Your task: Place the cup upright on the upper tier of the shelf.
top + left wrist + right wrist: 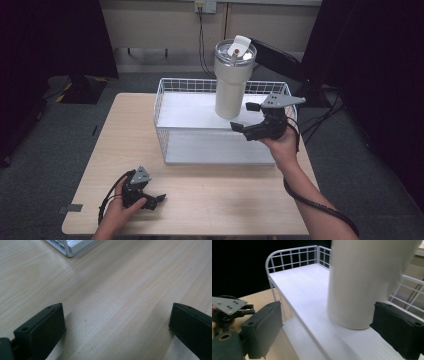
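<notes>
A: Start nearest you. Your left claw (150,199) rests low on the bench (210,200) at the front left, spread wide with nothing between its pads and bare wood ahead of it.

B: And the right one?

A: Your right claw (246,117) is up at the white wire rack (165,135), also released. The white tumbler (231,82) stands upright on the rack's upper shelf, long axis vertical, directly ahead of that claw. In the right gripper view the tumbler's base (359,290) sits between the two pads, nearer the far one, and I can't see either pad pressing on it.

B: So which hand takes it?

A: The right, I'd say; your left is well apart. The upper shelf carries the tumbler and nothing else, and the shelf below looks bare. The tumbler is lidded, so its contents can't be told.
</notes>
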`<state>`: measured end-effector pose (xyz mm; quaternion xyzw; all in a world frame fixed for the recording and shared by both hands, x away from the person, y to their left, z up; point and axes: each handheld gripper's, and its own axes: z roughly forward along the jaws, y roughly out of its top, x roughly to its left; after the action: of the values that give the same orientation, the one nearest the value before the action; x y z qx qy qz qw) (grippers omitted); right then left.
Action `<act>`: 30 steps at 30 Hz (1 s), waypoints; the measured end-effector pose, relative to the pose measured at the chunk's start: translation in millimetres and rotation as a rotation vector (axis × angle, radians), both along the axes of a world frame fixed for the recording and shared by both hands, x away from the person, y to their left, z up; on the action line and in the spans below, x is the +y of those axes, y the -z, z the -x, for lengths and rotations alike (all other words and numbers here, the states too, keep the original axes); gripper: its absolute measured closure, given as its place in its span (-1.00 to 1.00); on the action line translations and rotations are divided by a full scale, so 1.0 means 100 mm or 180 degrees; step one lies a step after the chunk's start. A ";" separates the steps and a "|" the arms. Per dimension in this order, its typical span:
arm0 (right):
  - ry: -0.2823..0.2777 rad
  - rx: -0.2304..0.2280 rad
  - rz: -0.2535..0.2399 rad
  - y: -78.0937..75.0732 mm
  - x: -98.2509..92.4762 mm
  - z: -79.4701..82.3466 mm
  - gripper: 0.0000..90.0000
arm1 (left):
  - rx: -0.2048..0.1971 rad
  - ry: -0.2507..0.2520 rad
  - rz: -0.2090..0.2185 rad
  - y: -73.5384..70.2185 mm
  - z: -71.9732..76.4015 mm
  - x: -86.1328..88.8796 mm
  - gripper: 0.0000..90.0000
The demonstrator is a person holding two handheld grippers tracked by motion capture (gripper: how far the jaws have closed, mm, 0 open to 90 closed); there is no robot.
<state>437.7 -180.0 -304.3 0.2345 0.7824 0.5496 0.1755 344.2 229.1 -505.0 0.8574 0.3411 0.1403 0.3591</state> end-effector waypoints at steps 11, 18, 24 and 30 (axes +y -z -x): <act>-0.0169 0.0015 0.0001 0.14 -0.08 0.23 -0.80 | -0.0004 -0.0003 0.0000 0.00 0.00 0.00 -1.00; -0.0240 0.0025 0.0078 0.29 -0.14 0.37 -0.80 | -0.0004 -0.0004 0.0000 0.00 0.00 0.00 -1.00; -0.0311 0.0046 0.0095 0.40 -0.15 0.49 -0.80 | -0.0003 -0.0012 0.0000 0.00 0.00 0.00 -1.00; -0.0370 0.0073 0.0148 0.53 -0.14 0.58 -0.80 | -0.0003 -0.0012 0.0001 0.00 0.00 0.00 -1.00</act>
<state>379.9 -193.8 -356.9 0.1907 0.8092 0.5378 0.1397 343.9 228.8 -505.1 0.8566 0.3425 0.1414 0.3591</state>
